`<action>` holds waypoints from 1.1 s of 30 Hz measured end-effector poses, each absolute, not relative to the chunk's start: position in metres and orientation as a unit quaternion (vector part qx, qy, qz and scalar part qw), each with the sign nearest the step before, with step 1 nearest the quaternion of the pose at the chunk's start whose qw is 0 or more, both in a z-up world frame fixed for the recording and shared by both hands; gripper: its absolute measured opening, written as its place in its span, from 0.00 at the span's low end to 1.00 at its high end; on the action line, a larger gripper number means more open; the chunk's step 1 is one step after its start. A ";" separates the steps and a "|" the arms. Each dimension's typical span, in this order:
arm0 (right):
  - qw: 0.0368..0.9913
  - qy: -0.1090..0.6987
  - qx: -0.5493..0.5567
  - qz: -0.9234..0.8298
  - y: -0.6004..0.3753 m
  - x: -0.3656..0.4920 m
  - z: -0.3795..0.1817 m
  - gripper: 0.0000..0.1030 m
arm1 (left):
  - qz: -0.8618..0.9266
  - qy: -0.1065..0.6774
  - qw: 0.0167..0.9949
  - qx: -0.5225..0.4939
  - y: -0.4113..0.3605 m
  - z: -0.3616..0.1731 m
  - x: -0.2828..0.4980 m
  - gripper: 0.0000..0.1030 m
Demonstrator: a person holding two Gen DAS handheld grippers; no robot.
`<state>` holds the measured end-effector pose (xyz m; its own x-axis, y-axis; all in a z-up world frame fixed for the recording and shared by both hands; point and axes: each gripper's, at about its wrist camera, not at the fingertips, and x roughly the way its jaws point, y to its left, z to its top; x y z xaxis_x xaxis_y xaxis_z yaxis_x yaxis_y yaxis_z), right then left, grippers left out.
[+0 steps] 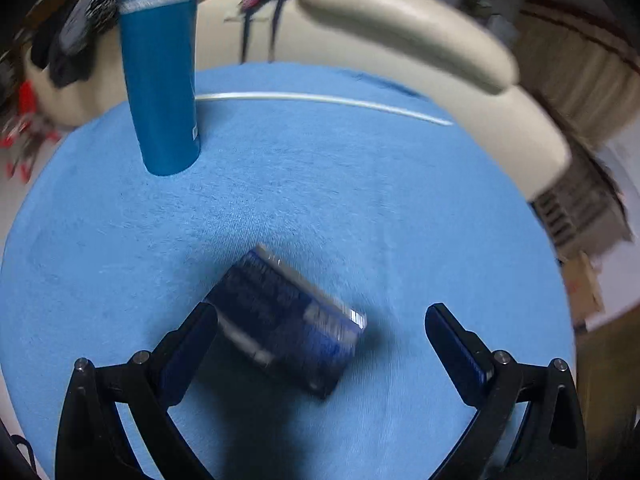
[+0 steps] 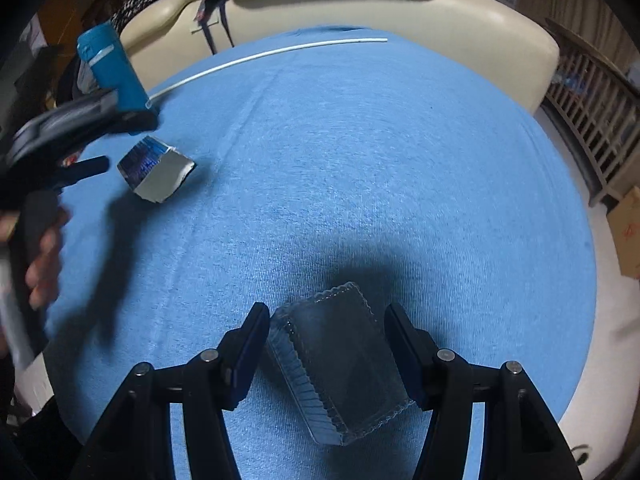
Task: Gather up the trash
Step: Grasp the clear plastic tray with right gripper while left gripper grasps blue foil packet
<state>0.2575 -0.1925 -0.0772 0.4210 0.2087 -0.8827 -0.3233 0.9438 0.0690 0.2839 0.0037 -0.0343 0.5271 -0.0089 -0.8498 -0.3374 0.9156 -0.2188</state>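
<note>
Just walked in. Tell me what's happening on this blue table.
A person is clearing trash off a blue-covered table with a handheld gripper in each hand. The right gripper is closed around a clear plastic container. The left gripper is open over a torn blue carton that lies between its fingers, not yet grasped. A tall blue can and a white straw sit at the far side, untouched.

Dim, cool indoor light. Both views bulge fisheye-style, with black corners. The left wrist view is motion-smeared, worst along the top and right. Soft dark shadows fall on the blue cloth [image 2: 360, 140] at lower centre.
</note>
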 end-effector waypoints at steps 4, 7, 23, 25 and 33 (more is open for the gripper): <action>0.843 0.511 -0.050 0.159 -0.193 0.253 -0.077 0.61 | 0.130 0.506 0.838 -0.156 0.000 -0.052 0.304 0.95; 0.844 0.509 -0.042 0.161 -0.197 0.252 -0.078 0.61 | 0.103 0.518 0.838 -0.135 0.002 -0.059 0.296 0.13; 0.848 0.506 -0.023 0.153 -0.193 0.235 -0.076 0.61 | 0.045 0.465 0.869 -0.162 0.048 -0.038 0.229 0.89; 0.849 0.507 -0.021 0.150 -0.193 0.236 -0.076 0.61 | 0.015 0.460 0.873 -0.160 0.041 -0.035 0.223 0.89; 0.847 0.508 -0.023 0.153 -0.192 0.240 -0.076 0.60 | 0.020 0.490 0.845 -0.212 0.017 -0.061 0.240 0.89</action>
<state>0.2396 -0.1916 -0.0761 0.4368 0.2358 -0.8681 -0.2817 0.9524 0.1170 0.2401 0.0172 -0.0608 0.5193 -0.1741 -0.8367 -0.2422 0.9089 -0.3394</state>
